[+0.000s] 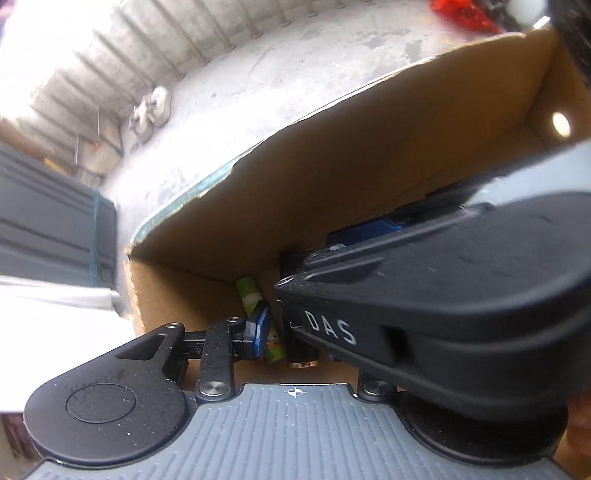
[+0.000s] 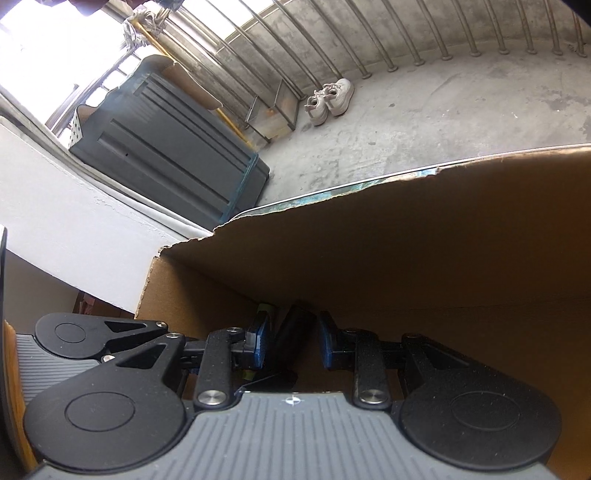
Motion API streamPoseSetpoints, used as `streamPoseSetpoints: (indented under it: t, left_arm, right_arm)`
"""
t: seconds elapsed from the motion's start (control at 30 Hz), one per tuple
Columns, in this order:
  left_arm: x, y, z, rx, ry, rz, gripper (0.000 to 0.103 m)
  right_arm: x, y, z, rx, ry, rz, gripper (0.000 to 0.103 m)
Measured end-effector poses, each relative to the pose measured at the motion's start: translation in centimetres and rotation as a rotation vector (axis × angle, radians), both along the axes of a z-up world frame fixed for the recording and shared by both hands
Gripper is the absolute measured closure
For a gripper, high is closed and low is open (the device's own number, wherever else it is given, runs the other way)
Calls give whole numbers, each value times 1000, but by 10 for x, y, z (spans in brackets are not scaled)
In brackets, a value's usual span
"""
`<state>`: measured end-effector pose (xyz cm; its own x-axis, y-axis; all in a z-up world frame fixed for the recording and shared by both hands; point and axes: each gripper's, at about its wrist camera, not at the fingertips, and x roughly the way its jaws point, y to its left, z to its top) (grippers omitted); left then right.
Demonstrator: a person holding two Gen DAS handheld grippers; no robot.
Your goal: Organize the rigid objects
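Observation:
Both grippers reach down into an open cardboard box (image 2: pixel 406 229). In the right wrist view my right gripper (image 2: pixel 293 341) has its blue pads against a dark cylinder (image 2: pixel 291 332) that leans between them. The same cylinder shows a metal end (image 1: pixel 302 363) in the left wrist view. A green and white tube (image 1: pixel 248 295) stands in the box corner, right beside the blue pad (image 1: pixel 259 332) of my left gripper (image 1: pixel 293 332). The black housing of the right gripper (image 1: pixel 443 295) hides the left gripper's other finger. The left gripper's housing (image 2: pixel 74 332) sits at the left of the right wrist view.
The box stands on a concrete floor (image 2: pixel 443 110) by a metal railing (image 2: pixel 369 37). A pair of pale shoes (image 2: pixel 330 98) and a dark grey crate (image 2: pixel 166 155) lie beyond the box. A white ledge (image 2: pixel 74 229) runs along the left, and something red (image 1: pixel 461 14) lies past the box's far side.

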<state>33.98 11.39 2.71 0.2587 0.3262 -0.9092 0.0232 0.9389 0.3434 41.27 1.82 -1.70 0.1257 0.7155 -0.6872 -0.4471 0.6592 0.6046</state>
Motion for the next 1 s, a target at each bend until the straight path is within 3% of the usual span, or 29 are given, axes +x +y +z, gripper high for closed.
streamPoseSetpoints:
  t: [0.1,0.17,0.3,0.43,0.6,0.7,1.0]
  left_arm:
    - [-7,-6,-1,27,19,-87,78]
    - [-7,-8,-6,52,33,-119,88]
    - [-4,-7,-7,55,1,-132,89]
    - [-3,5,-4,63,17,-42,89]
    - [-11,8,5,108,0,-7,89]
    - [-14,7,9,152,-6,-43,87]
    - [-54,2,51,88,-60,-64,85]
  right_arm:
    - [1,-2,1,-16,-17,-23,73]
    - [3,-7,1,-12,-18,-55,73]
    - [6,-15,-1,-38,-24,-105,73]
    - [8,-17,-5,-41,-7,-111,73]
    - [6,-13,-4,-73,-42,-89,73]
    - [6,-13,-5,-83,-44,-96,73]
    - [7,-18,0,-21,-46,-95,73]
